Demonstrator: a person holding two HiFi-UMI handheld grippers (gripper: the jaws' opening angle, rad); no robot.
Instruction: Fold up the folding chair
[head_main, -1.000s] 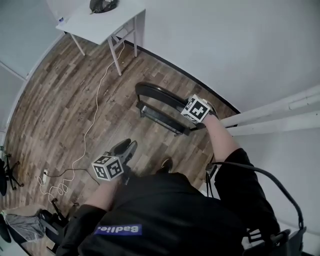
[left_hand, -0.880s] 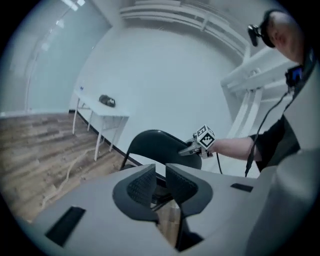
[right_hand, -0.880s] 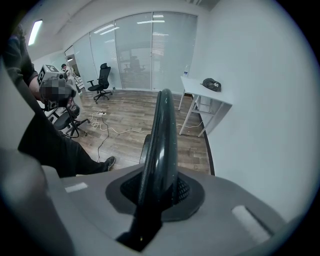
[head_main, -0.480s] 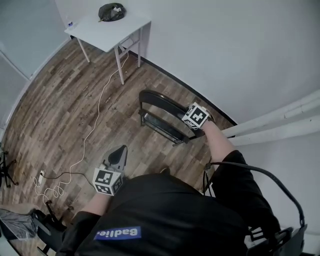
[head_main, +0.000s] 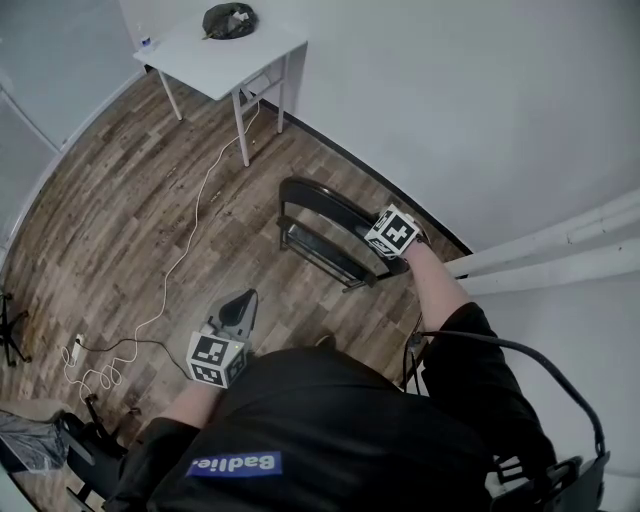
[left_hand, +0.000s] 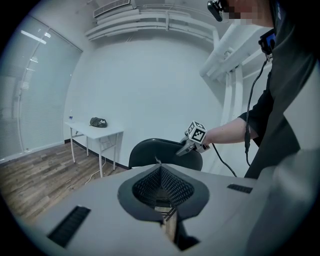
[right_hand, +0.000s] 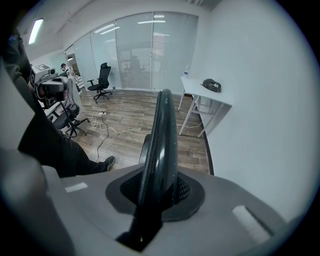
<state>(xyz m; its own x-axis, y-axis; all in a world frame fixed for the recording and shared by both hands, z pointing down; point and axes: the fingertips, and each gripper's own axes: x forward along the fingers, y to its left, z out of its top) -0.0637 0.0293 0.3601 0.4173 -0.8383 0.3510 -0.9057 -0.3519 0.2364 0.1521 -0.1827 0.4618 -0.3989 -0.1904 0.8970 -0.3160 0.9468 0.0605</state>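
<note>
Folding chair (head_main: 318, 193): black, with a curved backrest panel on a thin metal frame. Stands upright on the wood floor (head_main: 150, 200), close to the white wall (head_main: 450, 100). Seat sits close under the back, so the profile is narrow from above; cannot tell whether fully flat. Backrest top edge clamped in right hand-held gripper (right_hand: 159, 187).

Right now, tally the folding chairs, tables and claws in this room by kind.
Black metal folding chair: 1
White rectangular table: 1
Claws: 2 (left claw, right claw)
Total: 4
</note>
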